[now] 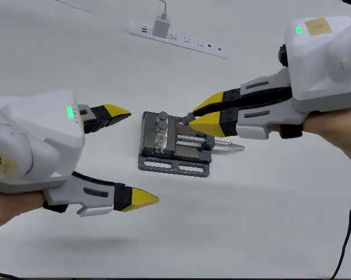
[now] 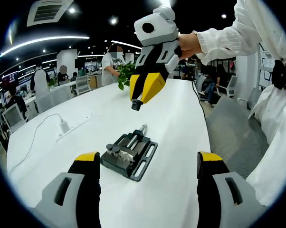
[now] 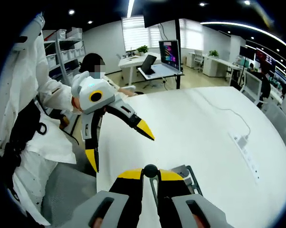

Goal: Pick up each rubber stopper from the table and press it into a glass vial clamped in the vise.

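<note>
rubber stopper (image 3: pixel 150 170) | pinched in right tool (image 1: pixel 192 119) | near vise (image 1: pixel 175 167) | left tool (image 1: pixel 143 156) spread

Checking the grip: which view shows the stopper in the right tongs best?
The right gripper view: the stopper sits pinched, close up. The left gripper view shows it small and distant; the head view barely shows it.

Open-plan office: desks (image 3: pixel 218 65), monitor (image 3: pixel 170 53), ceiling lights (image 2: pixel 43 43).
</note>
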The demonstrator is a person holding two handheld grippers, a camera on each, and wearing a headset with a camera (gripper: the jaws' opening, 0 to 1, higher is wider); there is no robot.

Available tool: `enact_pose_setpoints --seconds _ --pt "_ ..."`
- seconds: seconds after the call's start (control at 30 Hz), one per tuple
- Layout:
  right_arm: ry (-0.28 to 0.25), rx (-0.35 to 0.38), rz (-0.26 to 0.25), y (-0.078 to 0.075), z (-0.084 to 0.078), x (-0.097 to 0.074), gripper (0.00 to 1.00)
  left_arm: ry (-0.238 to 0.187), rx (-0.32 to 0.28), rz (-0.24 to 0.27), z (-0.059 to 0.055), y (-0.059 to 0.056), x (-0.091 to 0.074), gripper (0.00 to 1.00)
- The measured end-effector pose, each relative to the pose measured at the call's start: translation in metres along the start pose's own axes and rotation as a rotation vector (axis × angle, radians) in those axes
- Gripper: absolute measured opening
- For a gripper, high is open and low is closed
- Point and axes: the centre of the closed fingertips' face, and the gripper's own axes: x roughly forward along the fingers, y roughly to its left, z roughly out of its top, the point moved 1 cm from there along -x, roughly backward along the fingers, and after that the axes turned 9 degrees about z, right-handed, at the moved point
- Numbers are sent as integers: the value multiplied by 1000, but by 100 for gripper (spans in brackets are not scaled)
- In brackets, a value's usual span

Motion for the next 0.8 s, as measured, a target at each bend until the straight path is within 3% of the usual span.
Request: enact_pose_setpoints --seconds 0.23,0.53,0.8 --pt "112 14 -3 -18 -11 23 6 0 -16 -16 -16 1 2 97" --pt "288 -8 -9 -37 -35 53 6 -2 -38 -23 -30 1 2 99" --pt "394 -25 3 -48 -56 79 6 -11 -58 -25 -36 1 2 99"
